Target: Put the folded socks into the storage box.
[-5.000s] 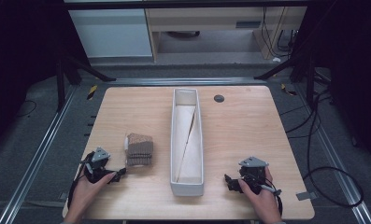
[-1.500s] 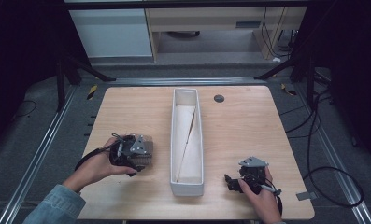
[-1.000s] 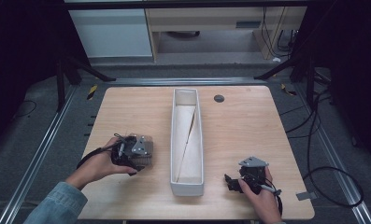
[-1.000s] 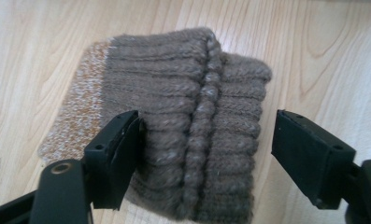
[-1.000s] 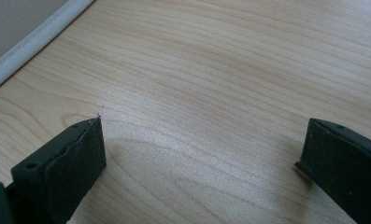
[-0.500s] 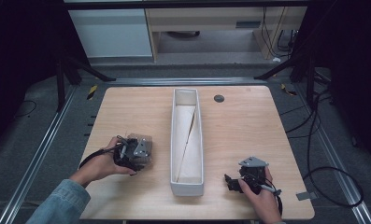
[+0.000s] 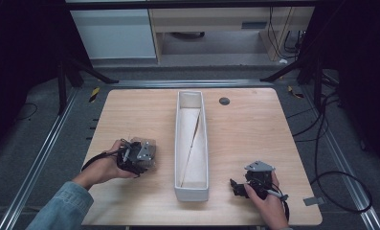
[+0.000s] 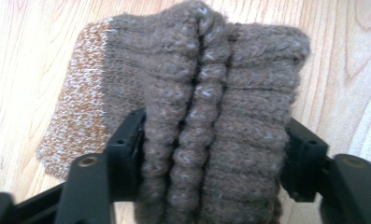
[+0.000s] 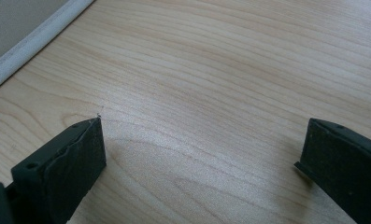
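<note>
Brown knitted wool [image 8: 211, 130] sits pinched in our left gripper [image 8: 211, 163] on the bench [image 7: 254, 129], left of the white tray [image 7: 191, 191]. Our right gripper [image 9: 202, 154] rests spread near the tray's right.

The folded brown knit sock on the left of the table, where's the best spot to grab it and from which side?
Probably across the thick folded bundle of the sock, one jaw on each flat side, coming in from its ribbed end along the tabletop. The stacked layers give a firm, squeezable bulk there; the thin speckled orange part would likely slip. The left gripper already straddles it this way.
</note>
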Tool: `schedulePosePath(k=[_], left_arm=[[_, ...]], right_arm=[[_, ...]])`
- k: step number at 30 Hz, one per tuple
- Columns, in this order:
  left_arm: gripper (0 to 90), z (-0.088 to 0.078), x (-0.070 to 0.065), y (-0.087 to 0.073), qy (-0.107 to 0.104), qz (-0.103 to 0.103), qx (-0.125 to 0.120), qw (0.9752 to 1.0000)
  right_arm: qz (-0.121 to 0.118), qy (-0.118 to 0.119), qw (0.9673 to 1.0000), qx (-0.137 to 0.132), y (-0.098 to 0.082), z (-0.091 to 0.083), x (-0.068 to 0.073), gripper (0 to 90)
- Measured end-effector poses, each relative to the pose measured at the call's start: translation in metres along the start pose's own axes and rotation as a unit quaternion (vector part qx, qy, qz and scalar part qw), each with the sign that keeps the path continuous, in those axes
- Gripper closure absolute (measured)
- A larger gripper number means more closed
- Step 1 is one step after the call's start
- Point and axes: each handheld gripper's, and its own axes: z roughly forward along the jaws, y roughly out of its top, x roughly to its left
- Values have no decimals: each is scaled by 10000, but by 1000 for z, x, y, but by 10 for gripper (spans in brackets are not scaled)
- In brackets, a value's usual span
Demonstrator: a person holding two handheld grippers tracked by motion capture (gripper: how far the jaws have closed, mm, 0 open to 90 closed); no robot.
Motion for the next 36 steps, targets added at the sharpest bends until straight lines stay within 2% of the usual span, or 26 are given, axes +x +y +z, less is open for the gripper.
schedulePosePath(k=[4,8,14,20,29,36], left_arm=[[437,-7,6,-2,-107,-214,-118,9996],[474,-17,9,-5,-109,-387,-307,9987],[497,-29,10,-7,-117,-445,-463,9979],[513,-44,9,-4,-20,-397,-540,9978],[517,-68,5,8,153,-195,-629,9977],[517,-83,8,18,185,-147,-729,9971]], right_arm=[[1,0,10000,0,0,0,0,4],[0,0,10000,0,0,0,0,4],[1,0,10000,0,0,0,0,4],[1,0,10000,0,0,0,0,4],[0,0,10000,0,0,0,0,4],[-1,0,10000,0,0,0,0,4]])
